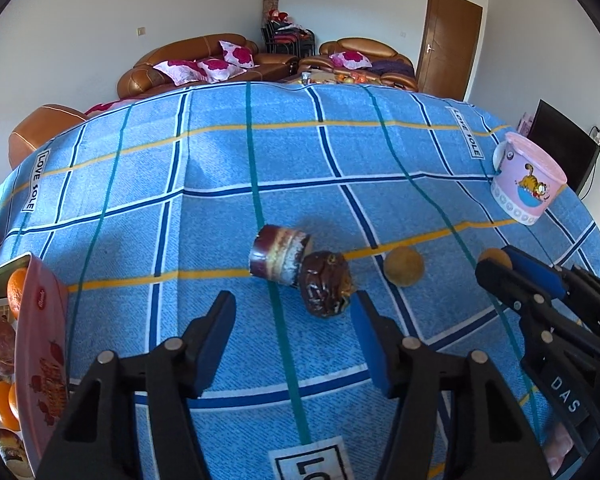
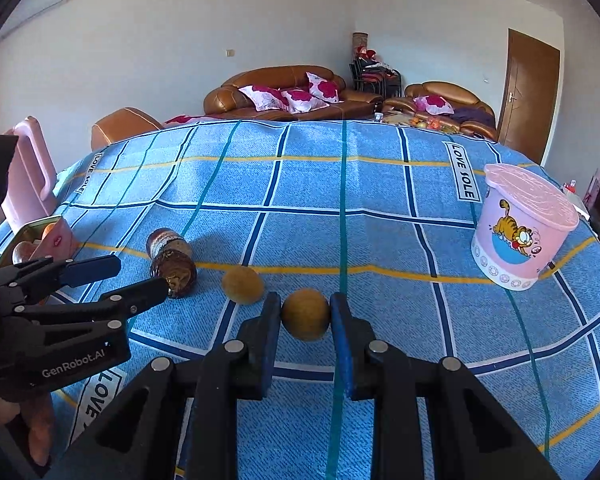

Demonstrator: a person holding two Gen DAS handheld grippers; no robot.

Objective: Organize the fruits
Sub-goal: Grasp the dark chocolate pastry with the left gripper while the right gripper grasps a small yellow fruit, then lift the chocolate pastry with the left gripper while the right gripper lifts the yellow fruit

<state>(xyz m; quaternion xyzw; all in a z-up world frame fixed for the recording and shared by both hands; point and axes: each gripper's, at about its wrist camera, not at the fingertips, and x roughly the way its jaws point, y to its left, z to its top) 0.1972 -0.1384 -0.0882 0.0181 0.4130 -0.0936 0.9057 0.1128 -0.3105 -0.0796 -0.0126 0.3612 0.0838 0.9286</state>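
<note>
My right gripper (image 2: 306, 308) is shut on a round tan fruit (image 2: 305, 314), just above the blue checked cloth (image 2: 340, 208). A second tan fruit (image 2: 243, 284) lies on the cloth to its left. In the left wrist view the held fruit (image 1: 490, 255) shows between the right gripper's (image 1: 496, 263) pads, and the loose fruit (image 1: 404, 266) sits beside it. My left gripper (image 1: 292, 304) is open, its pads touching nothing. A dark chocolate muffin (image 1: 324, 288) lies at its tips, nearer the right finger, against a layered cake piece (image 1: 280, 256). The left gripper (image 2: 140, 276) also shows in the right wrist view.
A pink lidded bucket (image 2: 520, 224) with a cartoon cat stands at the right of the table. An open tin (image 1: 40, 340) holding oranges and other fruit sits at the left edge. A pink plastic chair back (image 2: 28, 176) and brown sofas lie beyond.
</note>
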